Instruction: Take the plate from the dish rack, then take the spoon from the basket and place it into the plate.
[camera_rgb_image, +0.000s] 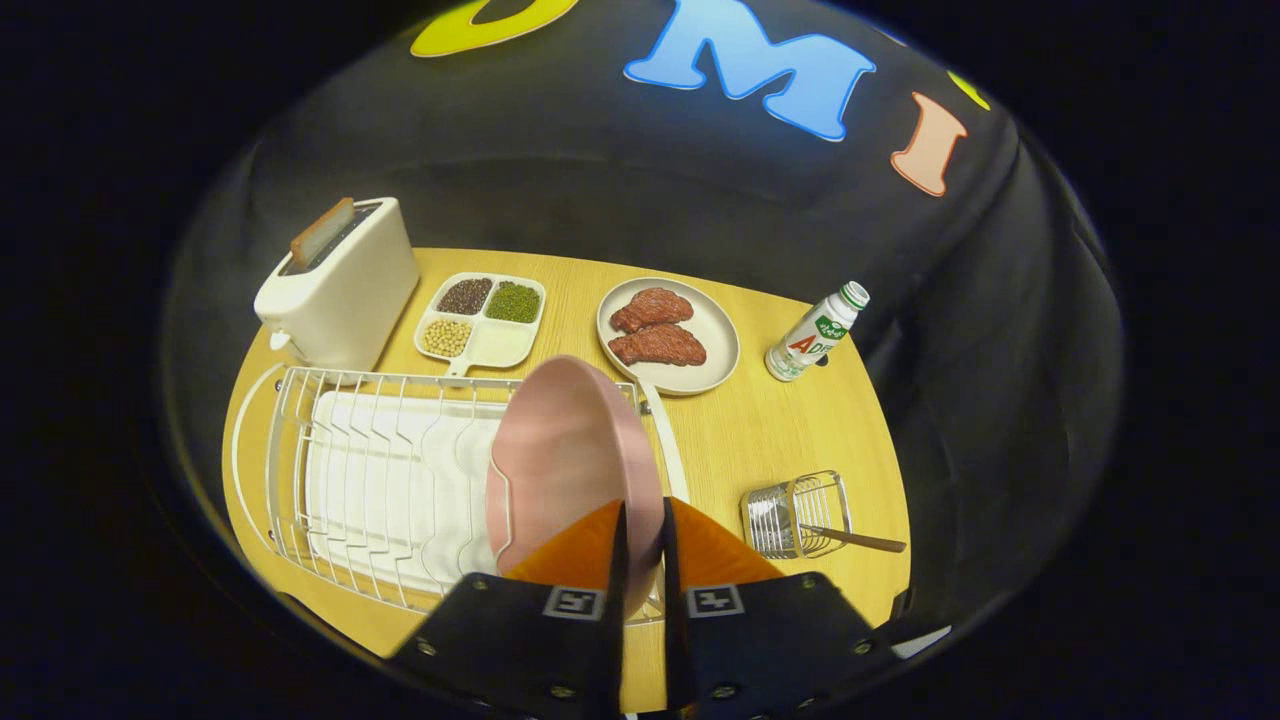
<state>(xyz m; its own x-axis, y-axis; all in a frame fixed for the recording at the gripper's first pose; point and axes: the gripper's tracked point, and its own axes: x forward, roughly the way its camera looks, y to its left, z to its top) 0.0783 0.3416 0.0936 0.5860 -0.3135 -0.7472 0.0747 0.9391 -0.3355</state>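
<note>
A pink plate (565, 450) stands on edge over the right end of the white wire dish rack (330, 450). My gripper (640, 545) is shut on the plate's near rim, one finger on each face. To the right of the fingers a small wire basket (795, 515) sits on the wooden table, with a brown spoon (860, 541) lying in it, its handle sticking out to the right.
Beyond the rack stand a white toaster (340, 285) with a slice in it, a divided tray of beans (482, 320) and a beige plate with two pieces of meat (668, 335). A small bottle (815, 332) stands at the far right. Bare wooden table (760, 430) lies between rack and basket.
</note>
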